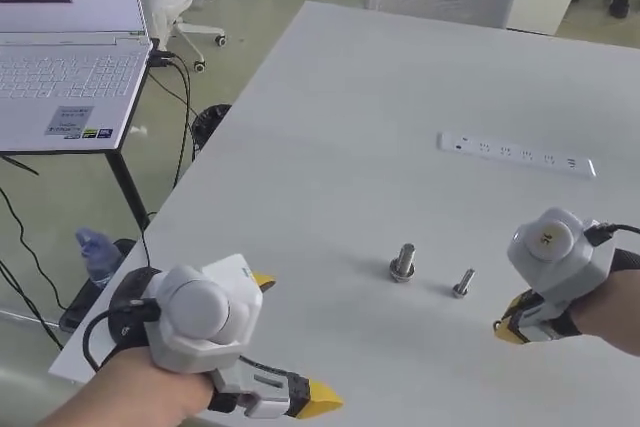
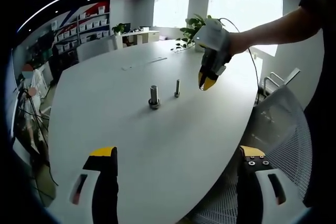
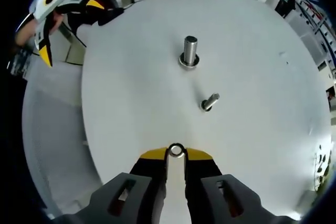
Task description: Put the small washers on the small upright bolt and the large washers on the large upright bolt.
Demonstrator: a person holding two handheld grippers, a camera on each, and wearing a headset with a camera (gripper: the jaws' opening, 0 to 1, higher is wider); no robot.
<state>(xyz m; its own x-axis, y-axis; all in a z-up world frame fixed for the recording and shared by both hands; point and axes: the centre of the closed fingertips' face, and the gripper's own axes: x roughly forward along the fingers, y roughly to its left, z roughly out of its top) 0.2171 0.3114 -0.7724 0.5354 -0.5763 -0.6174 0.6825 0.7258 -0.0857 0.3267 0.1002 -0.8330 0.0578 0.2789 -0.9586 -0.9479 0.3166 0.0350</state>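
Washer (image 3: 177, 151) first: my right claw (image 3: 177, 157) is pinched shut on it. The small ring sits between the yellow tips with its hole facing my camera, held over the counter (image 3: 131, 103) and short of both bolts. My left claw (image 2: 176, 156) hangs with its jaws wide apart and nothing in them, near the counter's edge.

Just beyond the washer stands the small bolt (image 3: 209, 102), thread up. A little further is the large bolt (image 3: 189, 52), with a ring at its foot that I can't tell for a washer or a flange.

The small bolt seems to stand only on its own head, so I judge a claw tip brushing it on the way down would topple it. My grip covers little of the ring, so a tilted approach could catch the thread and flick the washer loose. With the bolts near each other, drifting onto the wrong one is easy.

Further back lies a white power strip (image 1: 517, 154). Off the counter, a laptop (image 1: 60, 57) carries stickers and screen text too small for me to read.
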